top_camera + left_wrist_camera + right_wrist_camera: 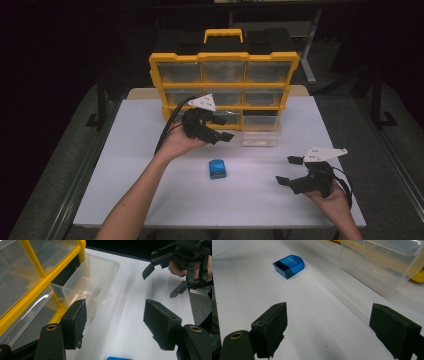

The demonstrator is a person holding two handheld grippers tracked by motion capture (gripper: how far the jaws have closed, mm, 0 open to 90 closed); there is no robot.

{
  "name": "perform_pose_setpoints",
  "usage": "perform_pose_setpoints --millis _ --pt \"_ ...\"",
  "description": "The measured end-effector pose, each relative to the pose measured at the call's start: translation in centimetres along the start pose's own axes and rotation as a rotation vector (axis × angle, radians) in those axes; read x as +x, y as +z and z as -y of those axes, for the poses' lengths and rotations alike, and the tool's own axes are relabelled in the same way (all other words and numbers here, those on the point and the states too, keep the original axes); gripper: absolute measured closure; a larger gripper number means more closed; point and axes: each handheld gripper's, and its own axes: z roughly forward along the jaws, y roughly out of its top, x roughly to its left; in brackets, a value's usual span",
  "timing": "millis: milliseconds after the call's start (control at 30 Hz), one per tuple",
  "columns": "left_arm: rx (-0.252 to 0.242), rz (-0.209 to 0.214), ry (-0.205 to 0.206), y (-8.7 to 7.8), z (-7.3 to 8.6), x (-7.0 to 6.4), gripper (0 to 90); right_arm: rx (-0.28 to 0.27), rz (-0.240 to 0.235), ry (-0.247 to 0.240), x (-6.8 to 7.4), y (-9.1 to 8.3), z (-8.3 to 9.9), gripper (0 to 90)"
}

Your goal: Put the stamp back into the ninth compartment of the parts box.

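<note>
A yellow organizer case (pixel 224 85) with clear drawers stands at the back of the white table (pixel 150 150). Its bottom right clear drawer (pixel 260 131) (pixel 95 282) (pixel 384 262) is pulled out toward me and looks empty. A small blue box (pixel 217 169) (pixel 289 265) lies on the table in the middle. My left gripper (pixel 222 131) (pixel 115 325) is open, hovering just left of the drawer, nothing between its jaws. My right gripper (pixel 287 170) (pixel 327 332) is open at the front right, low over the table, pointing toward the blue box and drawer.
Dark floor and table legs surround the table. The table's front left and front middle are bare white surface. A black case (pixel 225 37) with a yellow handle sits behind the organizer.
</note>
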Motion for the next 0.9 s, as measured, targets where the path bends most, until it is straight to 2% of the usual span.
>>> perform_pose_setpoints --millis 233,300,333,400,467,667,900 --pt "-0.002 -0.02 -0.032 -1.5 1.7 0.2 33.1 0.014 0.001 0.012 0.0 0.3 0.2 13.8" --pt "0.001 -0.025 -0.029 -1.7 1.9 0.2 32.3 0.015 -0.002 0.015 0.0 0.4 0.2 13.8" --pt "-0.006 -0.044 -0.046 -2.0 2.4 0.1 31.3 0.015 0.0 0.016 0.0 0.4 0.2 13.8" --pt "-0.013 -0.054 -0.048 -2.5 2.7 0.1 31.2 0.014 0.0 0.015 0.0 0.4 0.1 13.8" --pt "-0.026 -0.062 -0.067 -2.9 3.1 0.0 30.5 0.014 -0.001 0.019 0.0 0.5 0.0 13.8" --pt "-0.035 -0.095 -0.074 -4.3 4.5 -0.4 30.0 0.024 -0.001 0.017 -0.1 0.8 0.2 13.8" --pt "-0.051 -0.122 -0.111 -5.5 6.6 -0.6 29.9 0.037 0.007 0.016 -0.2 1.0 0.2 13.8"
